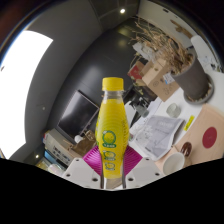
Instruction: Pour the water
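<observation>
1. Bottle (113,133): a clear plastic bottle of yellow liquid with a yellow cap and a yellow-green label, standing upright in the view, lifted well above the cluttered room behind it.
2. Gripper (112,168): its lower body is hidden by the dark border. A magenta pad (95,160) shows just left of the bottle's lower part, against its side; a pale finger tip shows at the bottle's right. The fingers appear clamped on the bottle's lower body, one at each side.
3. Worktop (190,140): right of the bottle and far below it, strewn with small things.
4. Paper (155,133): a printed sheet lying just right of the bottle, on the worktop.
5. Pink disc (210,137): well right of the bottle, beyond the paper.
6. White cup (174,110): right of the bottle's shoulder, past the paper.
7. Dark box (78,115): left of the bottle at its mid-height, a black screen-like body.
8. Cardboard boxes (152,72): above and right of the bottle's cap, among piled goods.
9. Bright pale panel (28,58): far left of the cap.
</observation>
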Demonstrator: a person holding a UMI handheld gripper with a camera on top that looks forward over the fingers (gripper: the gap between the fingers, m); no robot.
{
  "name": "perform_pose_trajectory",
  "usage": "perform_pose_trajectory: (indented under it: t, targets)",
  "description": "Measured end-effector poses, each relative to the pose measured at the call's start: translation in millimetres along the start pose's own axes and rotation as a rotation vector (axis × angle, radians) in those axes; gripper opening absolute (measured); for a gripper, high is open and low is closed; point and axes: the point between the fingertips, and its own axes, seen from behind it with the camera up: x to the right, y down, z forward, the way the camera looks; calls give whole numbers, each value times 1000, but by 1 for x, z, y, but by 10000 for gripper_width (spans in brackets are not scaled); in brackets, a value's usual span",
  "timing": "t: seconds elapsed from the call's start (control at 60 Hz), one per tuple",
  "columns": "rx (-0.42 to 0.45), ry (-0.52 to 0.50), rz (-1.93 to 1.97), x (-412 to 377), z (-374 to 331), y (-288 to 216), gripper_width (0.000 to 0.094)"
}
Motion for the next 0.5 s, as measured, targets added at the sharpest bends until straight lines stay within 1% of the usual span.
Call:
perform_pose_trajectory:
  t: [0.033,0.1,0.167,0.233,0.283,0.367,0.5]
  targets:
    - [17,6,-91,5,-9,-20,238]
    - [57,64,-268,13,-18,-51,239]
    - [100,128,-422,39,-32,-85,240]
    - [113,218,-557,72,-39,-109,240]
    - [112,277,-645,108,-48,-118,239]
    - [83,377,-755,157,-50,-126,240]
    - [-4,445,-844,233,-55,-106,239]
